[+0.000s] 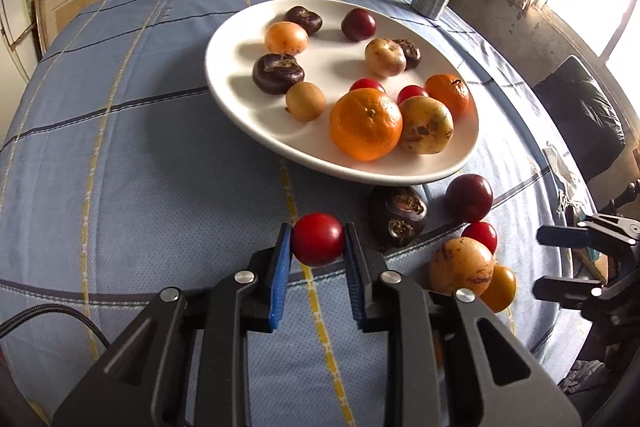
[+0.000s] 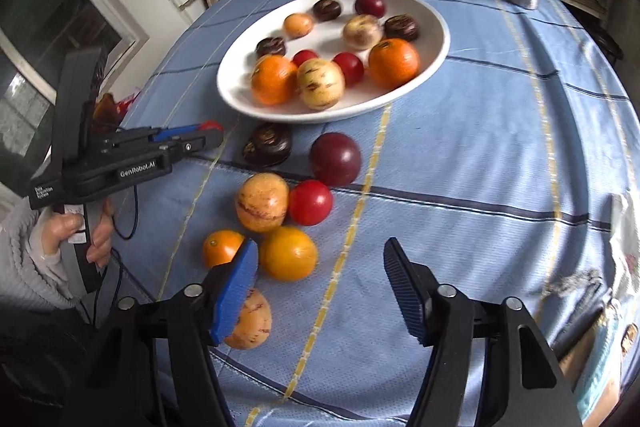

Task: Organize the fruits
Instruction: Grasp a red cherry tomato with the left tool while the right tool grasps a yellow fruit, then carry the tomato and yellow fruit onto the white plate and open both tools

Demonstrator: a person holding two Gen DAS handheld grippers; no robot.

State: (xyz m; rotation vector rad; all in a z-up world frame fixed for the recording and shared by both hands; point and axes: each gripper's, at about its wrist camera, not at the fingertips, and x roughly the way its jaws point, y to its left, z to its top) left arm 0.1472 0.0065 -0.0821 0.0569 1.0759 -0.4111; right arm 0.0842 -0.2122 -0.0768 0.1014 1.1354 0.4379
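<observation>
Over blue checked tablecloth point(image 1: 160, 147), left tool point(image 1: 318, 241) clamps red tomato point(image 1: 318, 239); right tool point(image 2: 320, 287) gapes empty.

- The left tongs point(image 1: 318, 247) point steeply down and forward, their blue pads point(image 1: 281, 267) pressed on either side of a small red fruit point(image 1: 318, 239).
- In the right wrist view, the left tongs point(image 2: 200, 135) reach in from the left, and a hand point(image 2: 86, 231) in a pale knitted sleeve point(image 2: 28, 259) grips the handle.
- The right tongs point(image 2: 320, 283) tilt down toward the worktop, jaws apart with nothing between them; the left pad point(image 2: 236, 287) stands in front of two fruits.
</observation>
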